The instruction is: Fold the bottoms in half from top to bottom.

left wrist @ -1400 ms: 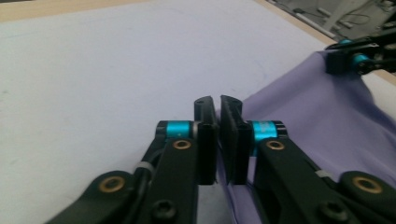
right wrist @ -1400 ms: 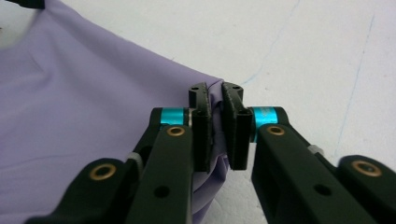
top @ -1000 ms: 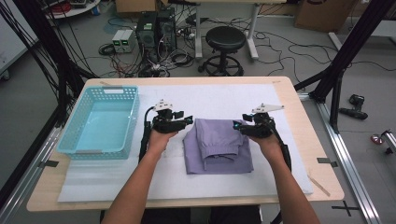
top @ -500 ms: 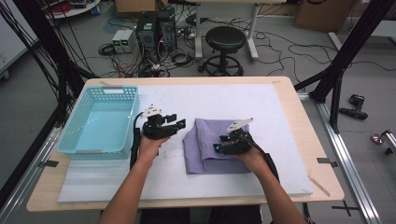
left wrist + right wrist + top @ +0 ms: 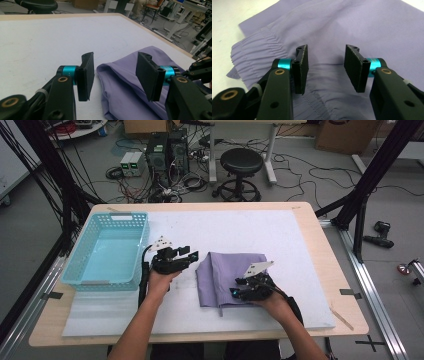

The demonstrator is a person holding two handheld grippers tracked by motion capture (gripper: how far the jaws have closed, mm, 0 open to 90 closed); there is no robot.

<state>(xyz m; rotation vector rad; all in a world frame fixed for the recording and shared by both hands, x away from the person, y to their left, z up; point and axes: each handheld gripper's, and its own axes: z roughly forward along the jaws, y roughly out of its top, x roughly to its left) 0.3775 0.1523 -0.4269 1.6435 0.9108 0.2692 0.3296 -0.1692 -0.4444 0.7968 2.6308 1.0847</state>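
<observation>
Folded lavender garment (image 5: 226, 275) lies on the white foam mat (image 5: 280, 235), near the table's middle, right of the turquoise plastic basket (image 5: 107, 251). Gathered elastic waistband (image 5: 259, 50) visible in the right gripper view, so probably shorts or light trousers.

Left gripper (image 5: 189, 257) sits just off the garment's left edge. Jaws part-spread and just now closing a little; the folded edge runs between them, pads not pressing on it.

Right gripper (image 5: 235, 292) is low over the garment's near edge, close to the waistband. Jaws apart, just now narrowing. Cloth lies beneath and between them, nothing pinched yet.

Handling, as a judgement:
- Thin woven fabric, very light, wholly limp. It will sag and unfold from any single hold.
- Smooth surface; layers likely slide over each other, so a shallow pinch may catch the top layer alone.
- Not fragile; a firm squeeze does no harm.

Where to take hold: the ruched waistband is the thickest, grippiest part. The folded left edge gives the other claw a doubled layer. Two well-spaced holds should keep the fold together.
</observation>
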